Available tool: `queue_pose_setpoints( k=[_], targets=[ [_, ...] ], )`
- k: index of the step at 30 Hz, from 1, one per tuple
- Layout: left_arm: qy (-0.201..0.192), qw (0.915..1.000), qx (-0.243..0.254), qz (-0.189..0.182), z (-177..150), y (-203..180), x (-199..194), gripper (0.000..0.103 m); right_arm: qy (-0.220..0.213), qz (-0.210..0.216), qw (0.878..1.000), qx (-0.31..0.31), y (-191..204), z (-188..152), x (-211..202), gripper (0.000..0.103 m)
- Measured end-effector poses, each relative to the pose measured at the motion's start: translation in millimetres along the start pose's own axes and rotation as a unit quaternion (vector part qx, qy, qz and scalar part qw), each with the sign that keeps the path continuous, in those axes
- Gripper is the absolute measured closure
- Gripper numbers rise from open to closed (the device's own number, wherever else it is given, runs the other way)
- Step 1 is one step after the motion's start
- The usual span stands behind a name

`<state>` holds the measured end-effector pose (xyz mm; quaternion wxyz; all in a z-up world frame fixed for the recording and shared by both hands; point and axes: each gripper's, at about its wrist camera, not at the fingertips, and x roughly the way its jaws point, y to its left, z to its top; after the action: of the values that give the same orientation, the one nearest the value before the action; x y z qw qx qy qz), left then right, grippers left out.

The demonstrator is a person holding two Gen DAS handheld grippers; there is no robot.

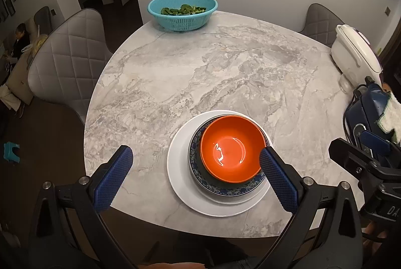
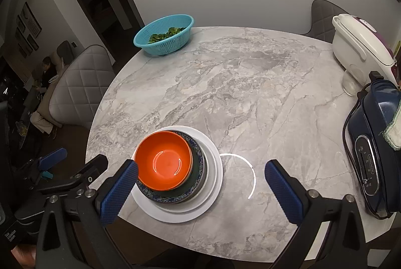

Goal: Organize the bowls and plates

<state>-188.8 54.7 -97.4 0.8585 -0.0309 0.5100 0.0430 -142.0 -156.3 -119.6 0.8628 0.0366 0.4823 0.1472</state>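
**Dishes stacked at the near edge of the marble table**

An orange bowl (image 1: 231, 148) sits upright, mouth up, empty apart from glare on its glossy bottom. It is round, so no long axis can be named. It nests in a dark dish with a blue patterned rim (image 1: 226, 190), which rests on a smaller white plate (image 1: 250, 196) atop a large white plate (image 1: 179, 168). The bowl sits off-centre in the stack, shifted toward the far side. The whole stack lies on the round marble table (image 1: 200, 63), close to its near edge.

The left gripper (image 1: 196, 177) hangs above the near edge with its fingers spread wide and nothing between them; its right pad (image 1: 278, 181) overlaps the stack's right side in the view, contact unclear. The right gripper (image 2: 200, 190) is likewise spread and empty, its left pad (image 2: 119, 190) just beside the bowl's rim.

At the far edge a teal basket (image 1: 182, 11) holds green leaves (image 1: 184, 10). On the right stand a white cooker (image 2: 361, 48), a clear glass (image 2: 349, 83) and a dark blue appliance (image 2: 371, 153) with a cloth (image 2: 394, 131) draped on it
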Motion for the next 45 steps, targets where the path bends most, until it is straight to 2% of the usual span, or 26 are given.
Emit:
queue_pose_setpoints(
  k=[45],
  targets=[
    [0.004,1.0,0.004,0.001,4.1,1.0,11.1,0.0,0.001,-0.001,1.0,0.0,-2.6,3.7,5.0,0.0]
  ],
)
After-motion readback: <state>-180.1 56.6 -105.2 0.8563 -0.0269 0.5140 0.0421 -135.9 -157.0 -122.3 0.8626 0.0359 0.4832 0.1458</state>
